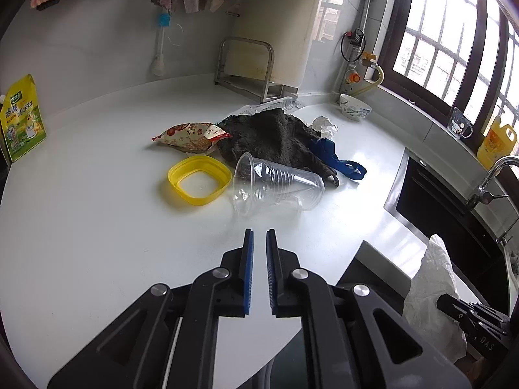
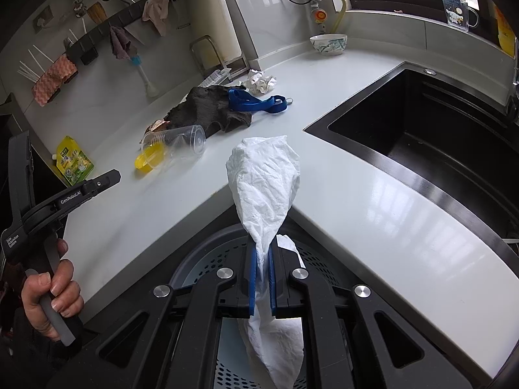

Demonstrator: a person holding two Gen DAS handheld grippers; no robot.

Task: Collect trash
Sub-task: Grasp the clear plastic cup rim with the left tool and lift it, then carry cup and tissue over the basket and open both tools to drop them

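1. Right gripper — fingers pinched fully together on a crumpled white paper towel, held over the perforated bin below the tabletop edge. The towel's upper bulk fans out above the tabletop corner; on release it could drape onto the edge rather than drop into the bin.

2. A fold of the towel runs back between the fingers and hangs behind them. If it catches on the ribbed pads, it may cling after the fingers part.

3. Left gripper — fingers nearly closed, a narrow gap showing, nothing between them; it hangs above bare tabletop just short of the clear plastic cups.

4. The cups lie nested on their side, touching the dark cloth and near the yellow lid ring. They are thin and round, so a push from barely parted fingers would likely roll them away or crush them.

5. Remaining trash — snack wrapper, paper ball, blue strap — lies against or on the cloth; a careless pinch could drag the cloth along.
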